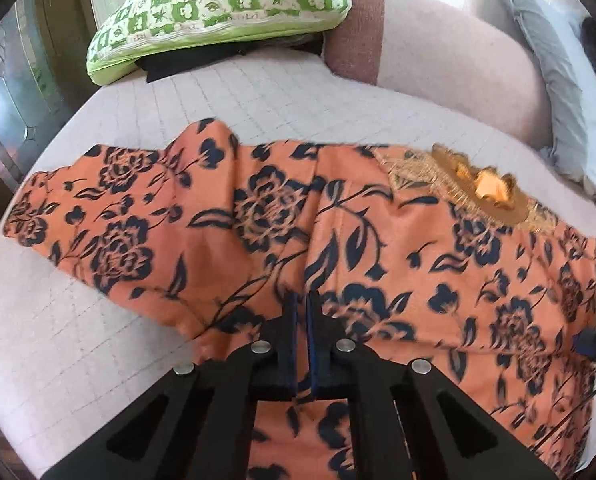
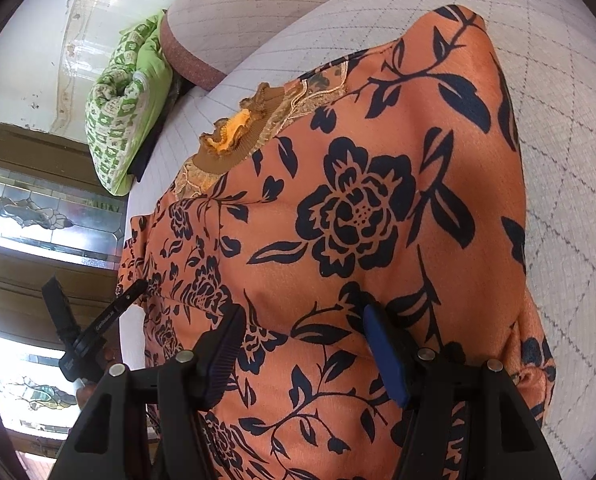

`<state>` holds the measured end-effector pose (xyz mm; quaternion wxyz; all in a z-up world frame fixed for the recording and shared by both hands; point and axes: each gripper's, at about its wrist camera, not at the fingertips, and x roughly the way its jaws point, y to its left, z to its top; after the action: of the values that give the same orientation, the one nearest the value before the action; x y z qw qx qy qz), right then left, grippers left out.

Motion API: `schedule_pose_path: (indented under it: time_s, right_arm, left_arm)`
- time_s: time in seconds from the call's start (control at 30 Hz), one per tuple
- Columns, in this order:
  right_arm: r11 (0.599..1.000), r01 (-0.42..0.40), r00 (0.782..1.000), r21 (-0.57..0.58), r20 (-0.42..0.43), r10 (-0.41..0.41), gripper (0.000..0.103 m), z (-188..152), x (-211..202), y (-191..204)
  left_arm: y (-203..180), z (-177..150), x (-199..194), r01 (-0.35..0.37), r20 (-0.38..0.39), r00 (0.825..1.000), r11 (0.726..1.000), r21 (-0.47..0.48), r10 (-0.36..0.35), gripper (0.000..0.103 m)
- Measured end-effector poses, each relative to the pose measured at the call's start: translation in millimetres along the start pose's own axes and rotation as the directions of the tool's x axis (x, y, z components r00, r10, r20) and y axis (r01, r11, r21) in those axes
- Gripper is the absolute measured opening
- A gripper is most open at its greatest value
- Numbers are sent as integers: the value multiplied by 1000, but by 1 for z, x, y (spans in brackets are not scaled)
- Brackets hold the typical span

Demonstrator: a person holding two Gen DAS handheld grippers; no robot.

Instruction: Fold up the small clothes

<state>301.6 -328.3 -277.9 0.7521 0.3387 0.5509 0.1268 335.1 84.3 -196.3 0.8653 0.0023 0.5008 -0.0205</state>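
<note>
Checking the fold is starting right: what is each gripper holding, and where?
Left gripper is shut on the orange floral-print fabric garment, seemingly at its near edge. Right gripper is open, holding nothing.

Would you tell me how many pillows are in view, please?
2: a green pillow at the bed's far-left corner, a grey pillow against the backrest on the right. Others may be hidden.

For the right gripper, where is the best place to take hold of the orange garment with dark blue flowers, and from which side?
Probably the raised fold of the orange flowered garment lying between the right gripper's open jaws, approached from above: the cloth bulges there, so closing pinches it.
</note>
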Motion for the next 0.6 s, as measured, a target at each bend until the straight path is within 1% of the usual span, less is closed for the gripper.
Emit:
schedule_pose_path:
  time_s: [0.1, 0.2, 0.23, 0.27, 0.3, 0.33, 0.37, 0.4, 0.47, 0.5, 0.53, 0.57, 0.6]
  right_arm:
    - [1000, 2, 1000, 7, -3, -2, 65, -1, -1, -1]
    - [1000, 15, 1000, 1, -13, -14, 65, -2, 0, 1]
    - [1000, 24, 1000, -9, -19, -24, 65, -3, 0, 4]
    - [999, 39, 999, -29, -27, -40, 65, -3, 2, 7]
    - [998, 53, 998, -46, -32, -54, 65, -4, 3, 11]
    - [997, 61, 997, -54, -34, -62, 65, -4, 4, 13]
    - [996, 69, 997, -58, -33, -71, 65, -4, 4, 15]
    - [996, 71, 997, -51, -32, -73, 65, -4, 4, 15]
    - [997, 70, 997, -35, -31, -71, 65, -3, 5, 13]
    - [997, 71, 997, -33, -31, -72, 65, -2, 7, 12]
    - [997, 74, 997, -35, -31, -75, 65, -2, 8, 12]
    - [996, 76, 997, -37, -30, -77, 65, -1, 8, 13]
    - [996, 80, 996, -43, -30, -81, 65, -1, 9, 14]
  left_arm:
    - [8, -6, -1, 4, -19, 1000, 1000, -22, -4, 4]
    - [14, -4, -4, 13, 25, 1000, 999, -50, -12, 4]
    - [14, -2, -6, 26, 40, 999, 998, -65, -24, 9]
    - [14, 0, -7, 44, 49, 998, 996, -81, -40, 31]
    - [14, 2, -7, 64, 63, 996, 993, -99, -58, 49]
    - [14, 5, -6, 70, 81, 995, 991, -113, -61, 80]
    - [14, 8, -6, 63, 113, 992, 990, -126, -49, 85]
    - [12, 10, -5, 53, 145, 989, 990, -128, -34, 85]
    - [4, 16, 0, 52, 144, 989, 994, -100, -37, 85]
    - [-1, 17, 4, 39, 141, 990, 996, -80, -27, 85]
    - [-7, 17, 7, -5, 124, 992, 999, -51, 11, 85]
    - [-16, 14, 17, -120, 76, 990, 993, 3, 119, 83]
    - [-20, 12, 24, -198, 40, 980, 980, 37, 197, 81]
